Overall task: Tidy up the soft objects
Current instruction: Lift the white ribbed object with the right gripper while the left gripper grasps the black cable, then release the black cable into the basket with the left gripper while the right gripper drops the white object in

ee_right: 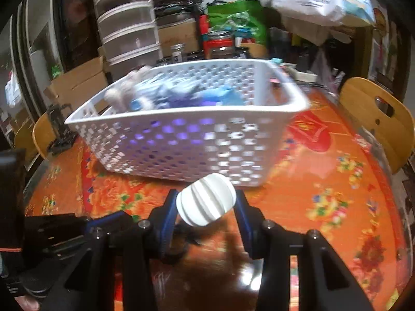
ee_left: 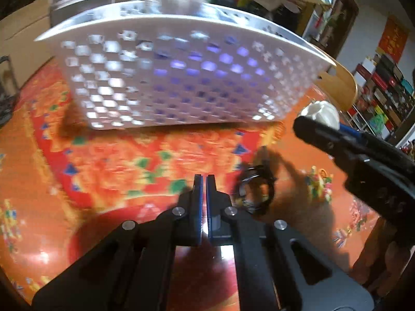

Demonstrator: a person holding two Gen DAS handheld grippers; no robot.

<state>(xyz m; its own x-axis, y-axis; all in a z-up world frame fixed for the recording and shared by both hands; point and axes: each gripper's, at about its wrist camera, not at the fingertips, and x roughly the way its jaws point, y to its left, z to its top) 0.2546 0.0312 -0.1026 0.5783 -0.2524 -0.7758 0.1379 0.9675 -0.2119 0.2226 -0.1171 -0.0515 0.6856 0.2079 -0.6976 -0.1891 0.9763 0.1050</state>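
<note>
Your right hand-held gripper [ee_right: 206,204] squeezes a light, soft-looking white ridged ball [ee_right: 206,199] across its middle; left hand-held gripper [ee_left: 205,181] is closed, empty; grip gently.

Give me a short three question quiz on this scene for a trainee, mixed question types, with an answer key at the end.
1. True or false: the left gripper is holding something.
2. What is between the fingers of the right gripper?
A. a ridged white ball
B. a purple sock
C. a black ring
3. Fill in: the white basket stands on the orange flowered ____.

Key:
1. False. It is shut with nothing between its fingers.
2. A. The white ball sits clear of the table in front of the basket.
3. Tablecloth. The basket already holds blue and white soft things.
</note>
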